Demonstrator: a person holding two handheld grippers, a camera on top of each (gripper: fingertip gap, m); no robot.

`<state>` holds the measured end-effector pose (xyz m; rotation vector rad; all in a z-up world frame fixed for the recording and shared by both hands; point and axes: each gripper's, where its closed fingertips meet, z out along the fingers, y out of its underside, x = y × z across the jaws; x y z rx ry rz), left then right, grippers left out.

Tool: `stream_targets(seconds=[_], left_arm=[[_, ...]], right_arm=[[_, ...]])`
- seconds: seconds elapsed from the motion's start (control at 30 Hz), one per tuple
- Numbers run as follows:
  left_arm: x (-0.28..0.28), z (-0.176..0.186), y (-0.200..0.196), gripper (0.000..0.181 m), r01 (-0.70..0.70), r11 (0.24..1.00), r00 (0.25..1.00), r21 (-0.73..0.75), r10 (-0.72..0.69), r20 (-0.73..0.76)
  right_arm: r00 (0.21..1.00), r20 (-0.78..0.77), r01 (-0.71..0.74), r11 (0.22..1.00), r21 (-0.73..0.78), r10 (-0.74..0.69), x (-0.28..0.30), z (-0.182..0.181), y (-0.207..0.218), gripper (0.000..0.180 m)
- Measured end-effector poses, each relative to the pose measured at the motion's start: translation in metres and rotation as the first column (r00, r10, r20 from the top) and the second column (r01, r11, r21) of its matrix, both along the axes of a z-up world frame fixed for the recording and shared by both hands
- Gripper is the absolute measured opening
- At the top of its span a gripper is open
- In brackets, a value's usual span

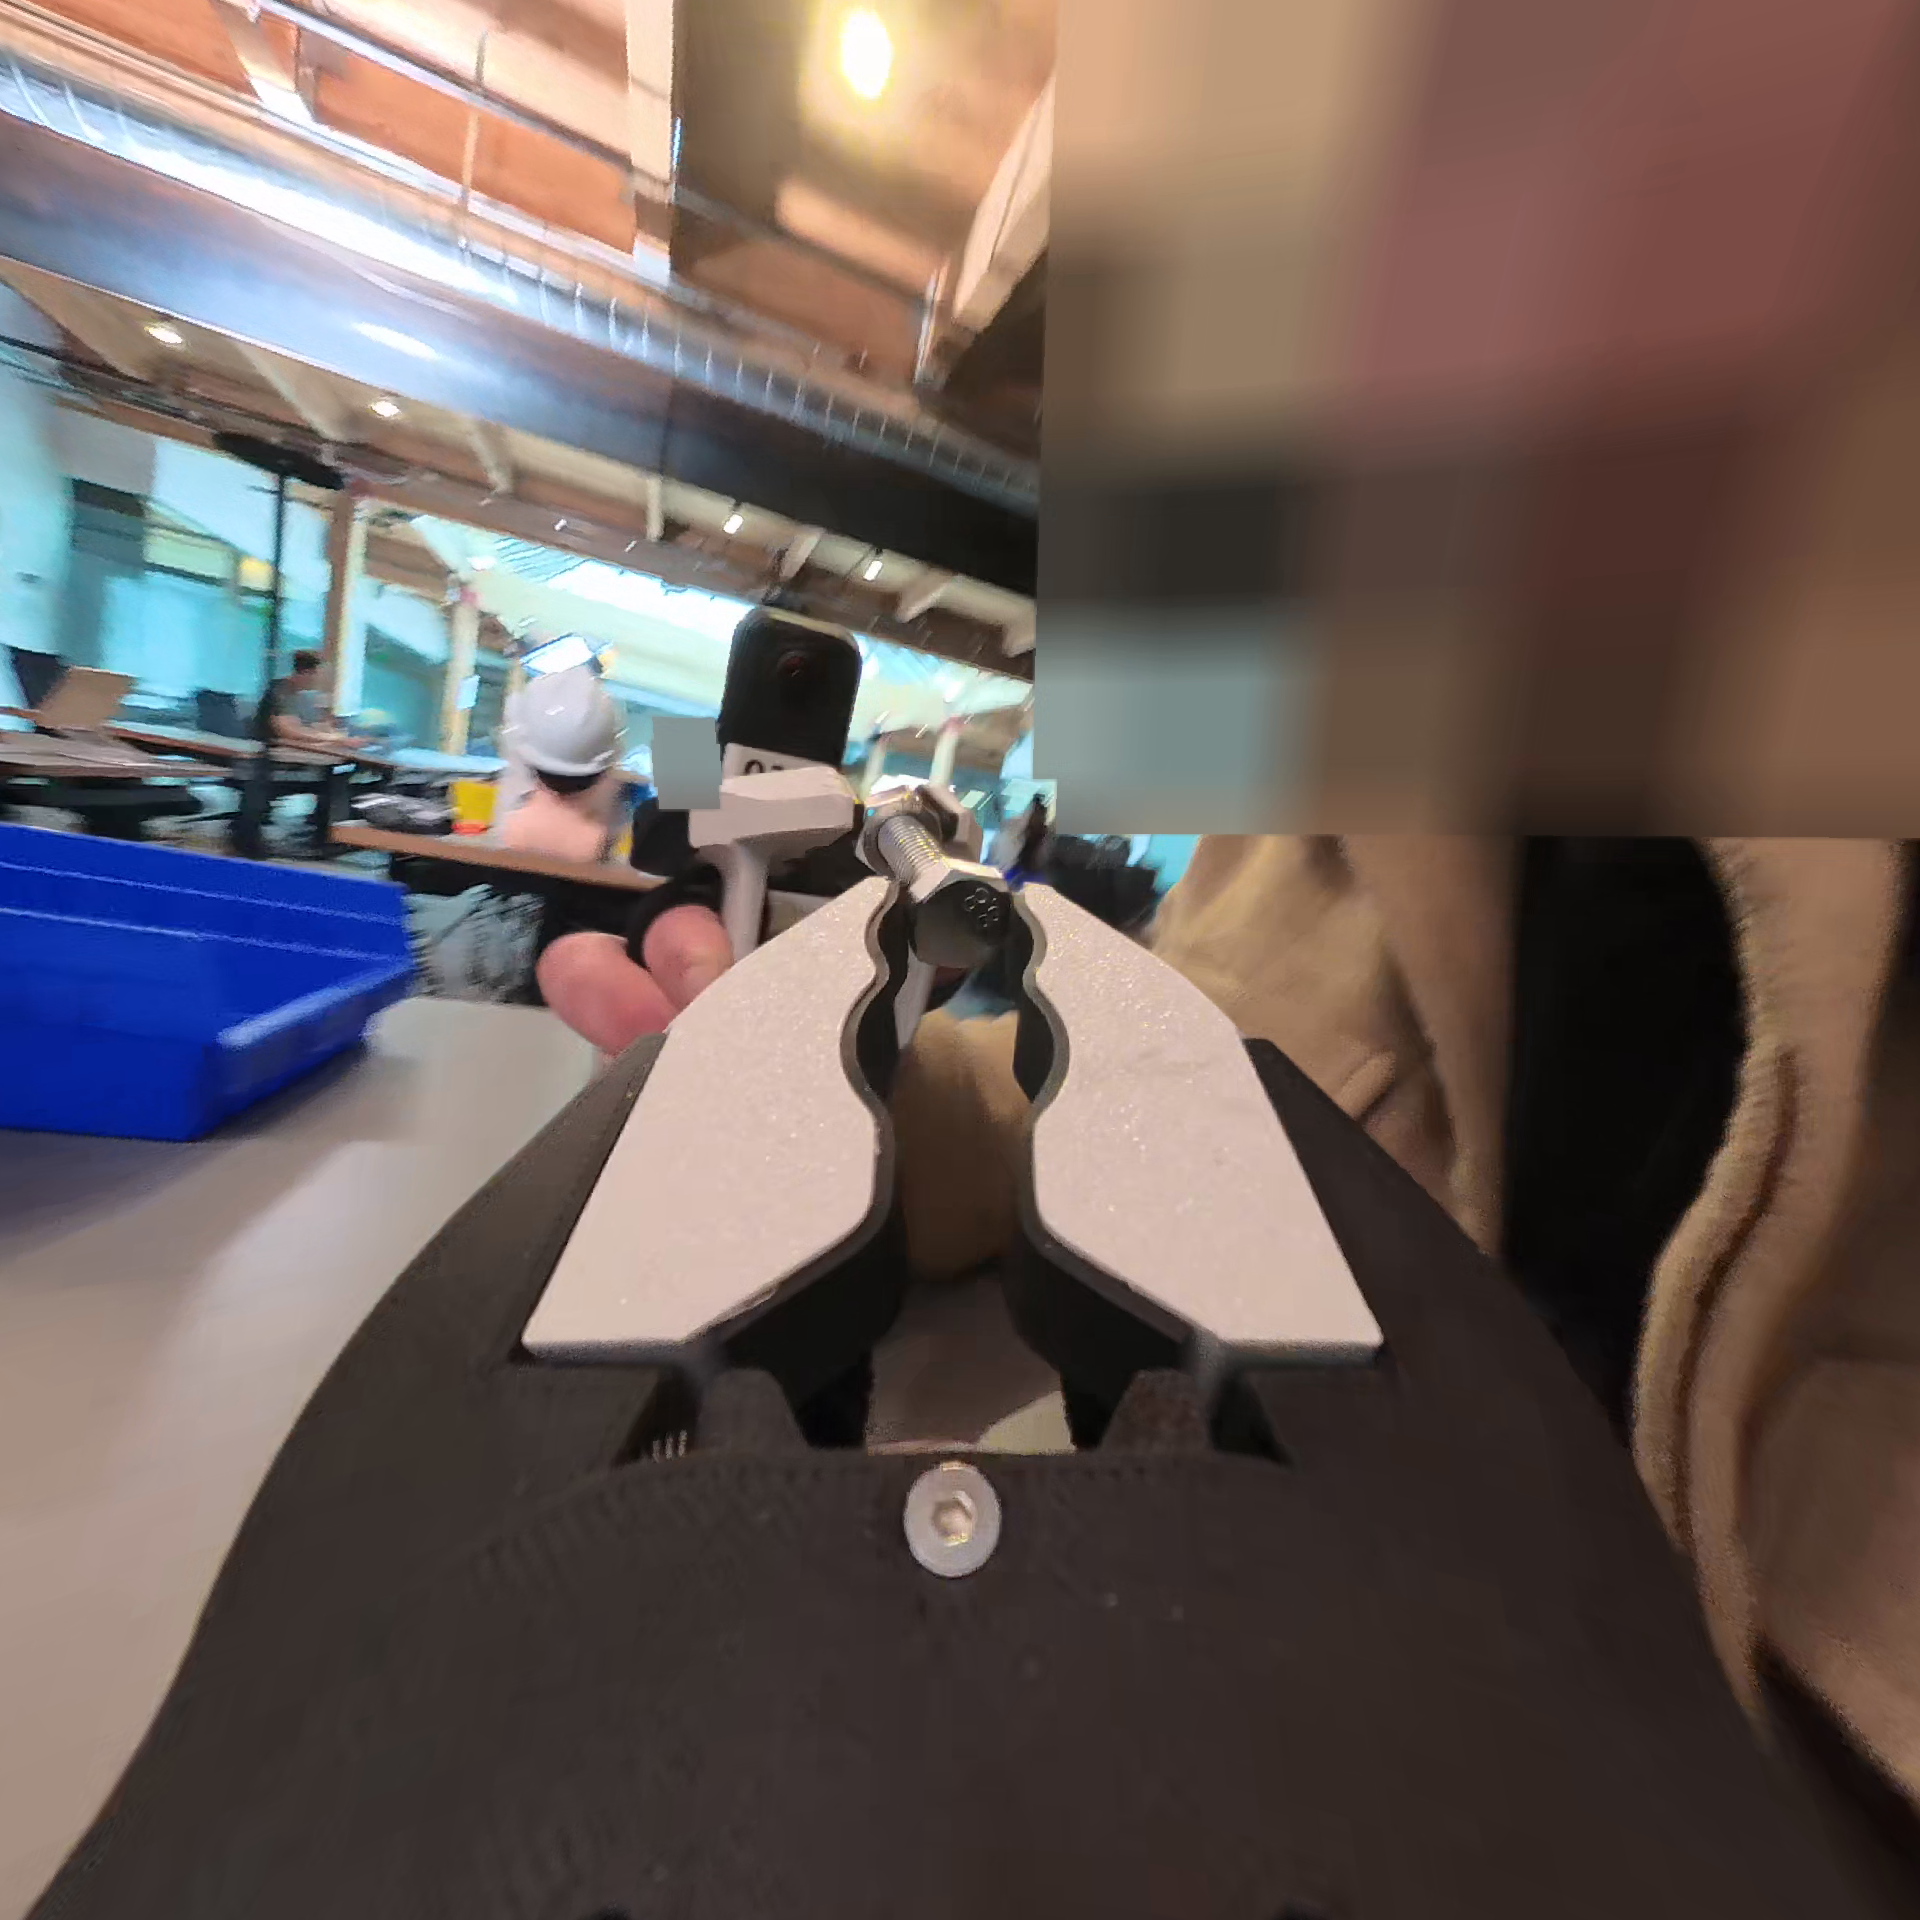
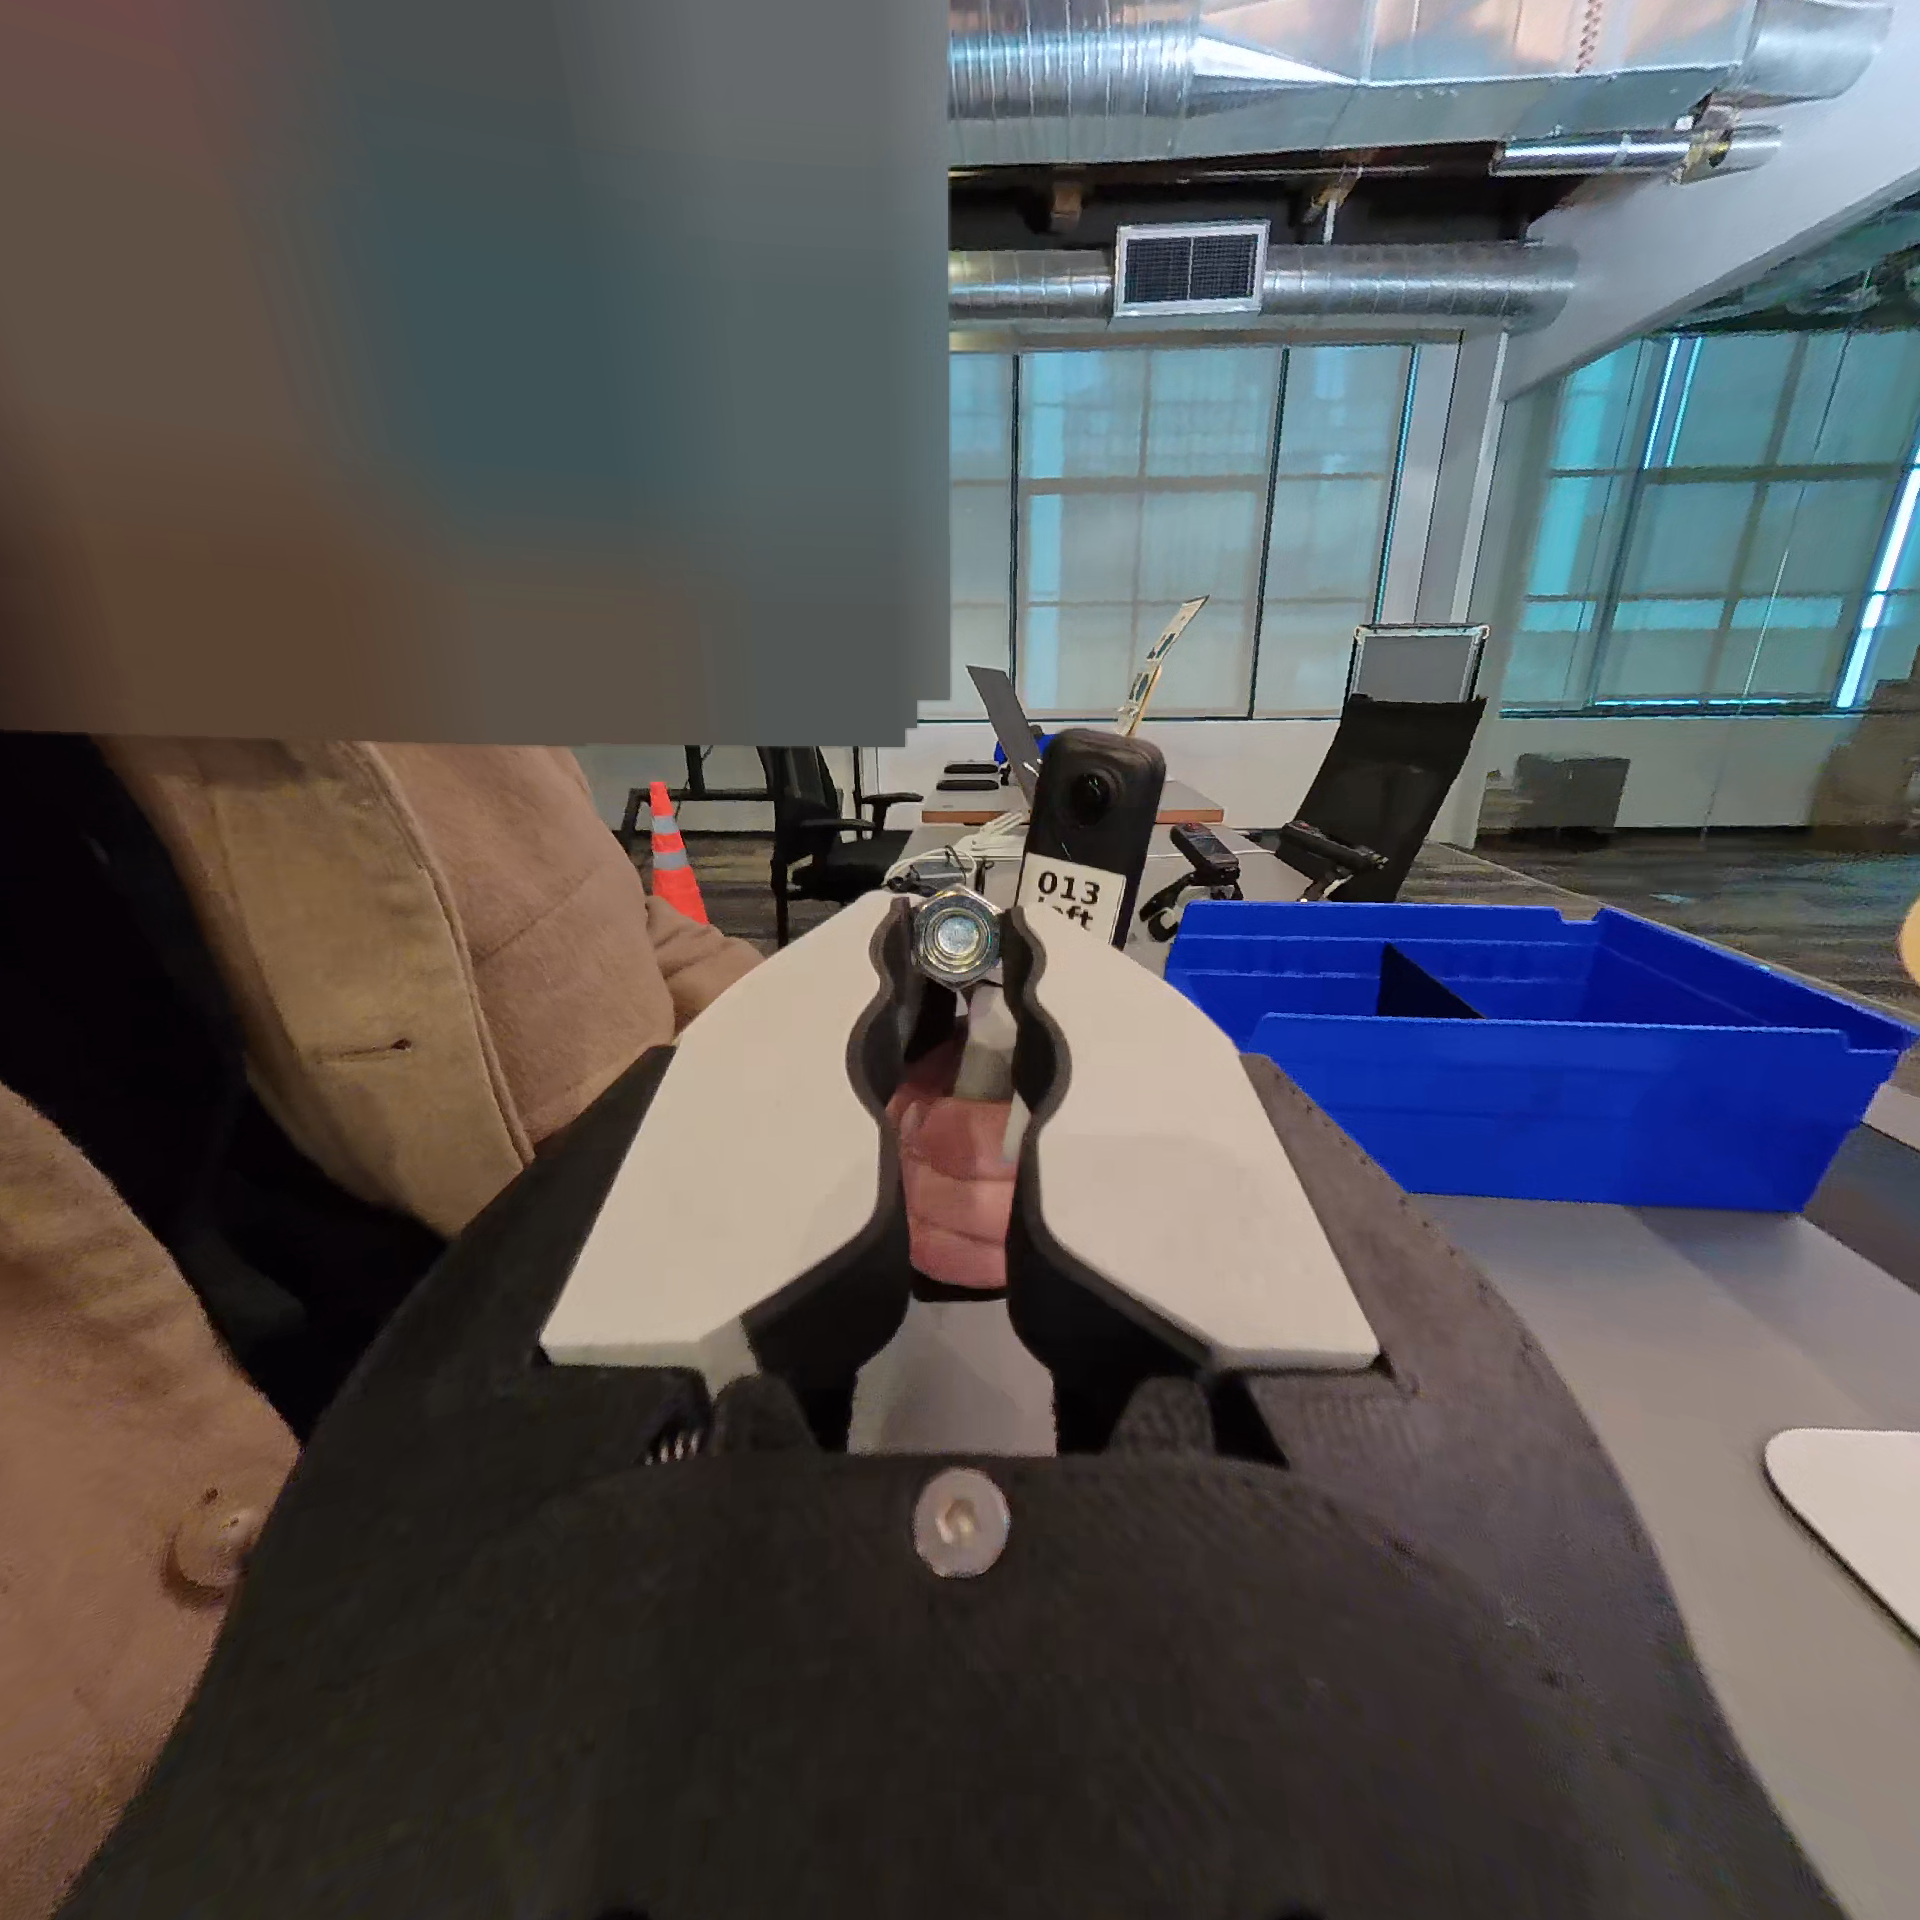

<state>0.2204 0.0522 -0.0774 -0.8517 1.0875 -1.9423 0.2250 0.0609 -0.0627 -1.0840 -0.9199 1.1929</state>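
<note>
Left tongs (image 1: 956,920) closed on the bolt (image 1: 961,914) at its hex head; the shank runs straight ahead to the nut (image 2: 954,940), gripped by the right tongs (image 2: 956,945). Blue bin (image 2: 1538,1070) stands on the tabletop (image 2: 1621,1382), right of the right tongs.

Both views are bright. In the left wrist view a ceiling lamp (image 1: 865,52) glares at twelve o'clock, and the background and blue bin (image 1: 187,977) at nine o'clock smear with motion blur. The right wrist view is sharper, daylit by windows (image 2: 1704,520) at two o'clock. Wide-angle bending curves the edges.
</note>
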Motion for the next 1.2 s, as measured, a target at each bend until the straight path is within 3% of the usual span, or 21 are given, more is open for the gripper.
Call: stream_targets(seconds=[0.23, 0.4, 0.63, 0.93, 1.03, 1.2], left_arm=[[0.001, -0.001, 0.003, 0.017, -0.099, 0.969, 0.991, 0.227, 0.117, -0.067], [0.001, -0.004, 0.005, 0.017, -0.162, 0.897, 0.972, 0.411, 0.218, -0.093], [-0.001, -0.008, 0.008, 0.017, -0.209, 0.697, 0.929, 0.686, 0.361, -0.084], [-0.002, -0.023, 0.021, 0.017, -0.199, 0.324, 0.840, 0.925, 0.542, -0.009], [-0.002, -0.024, 0.022, 0.017, -0.197, 0.238, 0.825, 0.951, 0.564, 0.029], [-0.001, -0.025, 0.021, 0.017, -0.189, 0.198, 0.820, 0.962, 0.570, 0.043]], right_arm=[[0.996, -0.087, -0.049, 0.991, -0.123, 0.038, 0.001, -0.002, 0.003, 0.017], [0.986, -0.153, -0.098, 0.972, -0.214, 0.066, 0.002, -0.003, 0.006, 0.018], [0.962, -0.241, -0.209, 0.916, -0.341, 0.130, 0.002, -0.006, 0.009, 0.018], [0.944, -0.308, -0.274, 0.804, -0.527, 0.119, 0.004, -0.022, 0.022, 0.017], [0.937, -0.324, -0.300, 0.775, -0.556, 0.130, 0.004, -0.023, 0.022, 0.017], [0.936, -0.324, -0.307, 0.776, -0.551, 0.140, 0.007, -0.024, 0.022, 0.017]])
